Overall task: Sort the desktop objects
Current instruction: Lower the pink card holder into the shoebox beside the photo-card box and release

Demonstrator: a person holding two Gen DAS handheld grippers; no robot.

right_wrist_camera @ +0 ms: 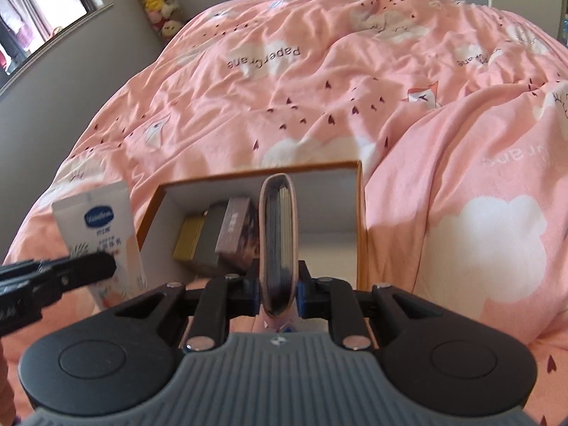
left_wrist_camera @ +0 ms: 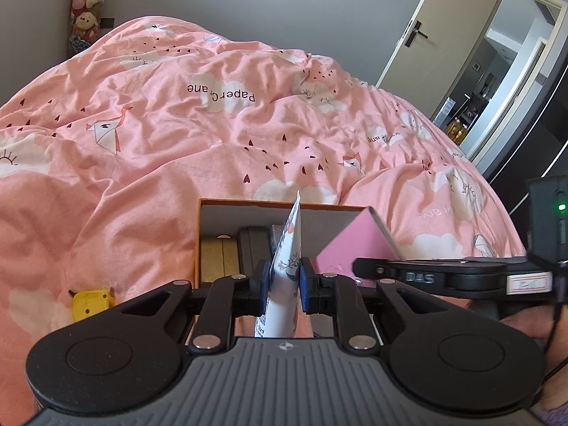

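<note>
The left gripper (left_wrist_camera: 283, 281) is clenched on a soft white tube (left_wrist_camera: 285, 266) printed with sprigs, its long axis running straight ahead from the blue pads (left_wrist_camera: 263, 281), crimped flat end pointing forward over the near edge of the orange cardboard box (left_wrist_camera: 197, 234). The right gripper (right_wrist_camera: 277, 289) clasps a slim pink notebook (right_wrist_camera: 278, 245) edge-up, long axis likewise forward, its rounded end above the box's white interior. Ahead and left of those tongs, inside the box, lie a gold tin (right_wrist_camera: 188, 239) and a brown packet (right_wrist_camera: 236, 236). Everything rests on a rumpled pink quilt (left_wrist_camera: 142, 135).
</note>
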